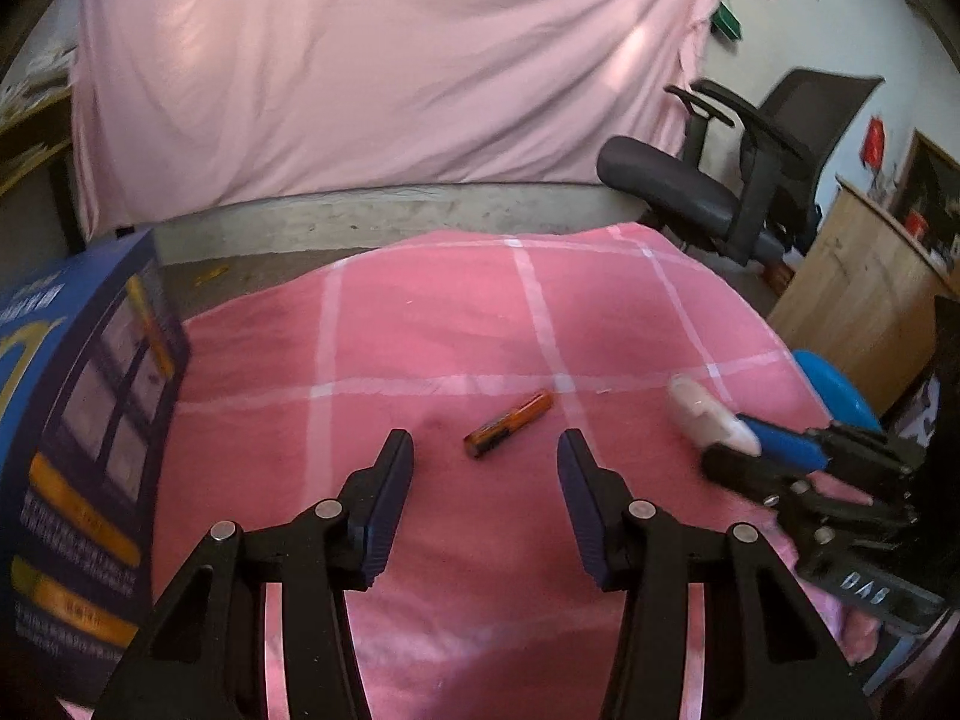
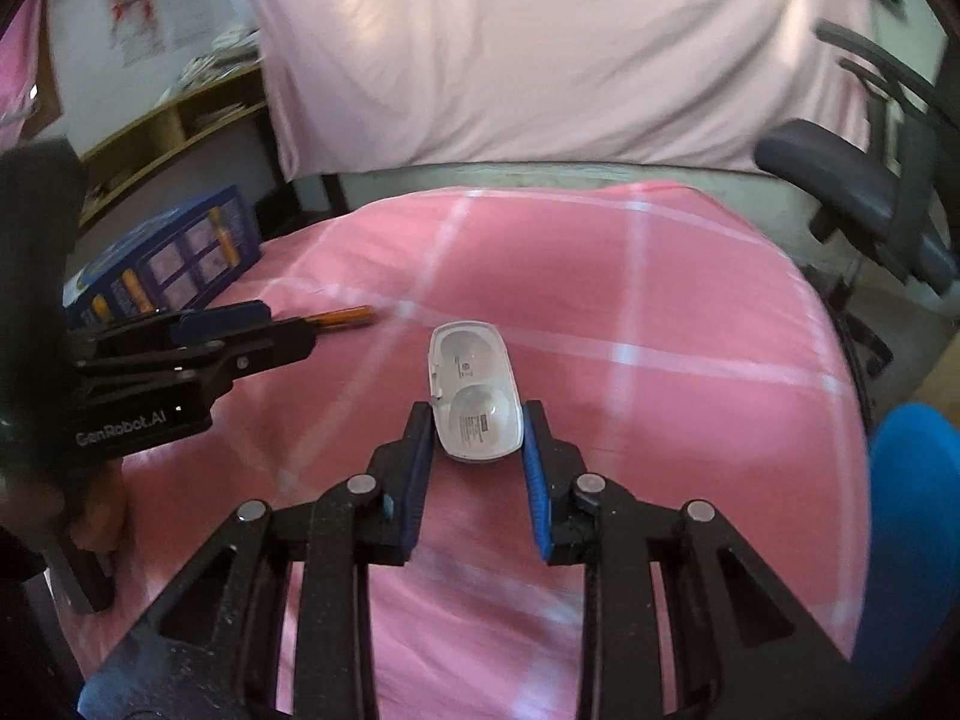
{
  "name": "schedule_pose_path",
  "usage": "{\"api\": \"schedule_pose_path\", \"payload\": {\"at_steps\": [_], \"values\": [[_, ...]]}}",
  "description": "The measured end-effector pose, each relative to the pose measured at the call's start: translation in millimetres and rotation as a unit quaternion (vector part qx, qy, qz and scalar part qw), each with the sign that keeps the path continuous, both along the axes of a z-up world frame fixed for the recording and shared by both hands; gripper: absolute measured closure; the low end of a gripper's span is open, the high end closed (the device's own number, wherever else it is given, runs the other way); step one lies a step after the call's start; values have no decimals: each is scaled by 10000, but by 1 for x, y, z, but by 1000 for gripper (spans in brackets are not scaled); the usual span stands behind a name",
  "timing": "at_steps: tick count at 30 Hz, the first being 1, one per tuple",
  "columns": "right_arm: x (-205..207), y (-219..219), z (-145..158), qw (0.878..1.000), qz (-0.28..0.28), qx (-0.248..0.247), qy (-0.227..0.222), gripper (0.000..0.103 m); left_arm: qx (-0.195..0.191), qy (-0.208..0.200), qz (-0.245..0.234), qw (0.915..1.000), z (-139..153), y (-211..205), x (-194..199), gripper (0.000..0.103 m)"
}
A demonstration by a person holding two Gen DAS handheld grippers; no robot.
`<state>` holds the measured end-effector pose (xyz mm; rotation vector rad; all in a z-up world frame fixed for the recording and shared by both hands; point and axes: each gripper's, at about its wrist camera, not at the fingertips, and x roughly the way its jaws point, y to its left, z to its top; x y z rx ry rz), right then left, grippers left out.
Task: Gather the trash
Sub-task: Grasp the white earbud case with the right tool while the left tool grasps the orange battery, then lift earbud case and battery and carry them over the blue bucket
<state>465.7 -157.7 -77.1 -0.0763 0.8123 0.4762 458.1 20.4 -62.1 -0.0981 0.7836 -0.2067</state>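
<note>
The right gripper [image 2: 478, 420] pinches the white plastic case [image 2: 477, 396] across its near end (light, stiff, slippery); the left gripper [image 1: 485, 450] is spread.

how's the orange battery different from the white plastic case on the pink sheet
The battery is a slim orange and black cylinder; the white case is a broader, rounded shell with two domed hollows. The battery lies untouched ahead of the open left gripper; the case sits between the right gripper fingers. Both rest on the pink sheet.

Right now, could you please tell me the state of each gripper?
Left gripper: open, holding nothing; the orange battery lies just ahead.
Right gripper: closed on the white plastic case.
</note>
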Motion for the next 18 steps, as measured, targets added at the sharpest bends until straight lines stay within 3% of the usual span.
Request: {"api": "schedule_pose_path", "payload": {"at_steps": [12, 18], "values": [[1, -16, -2, 9994, -186, 250, 150, 49, 698, 179, -258, 9971, -13, -31, 22, 94], [-4, -18, -2, 9993, -155, 325, 113, 49, 712, 103, -184, 9972, -12, -38, 9, 96]]}}
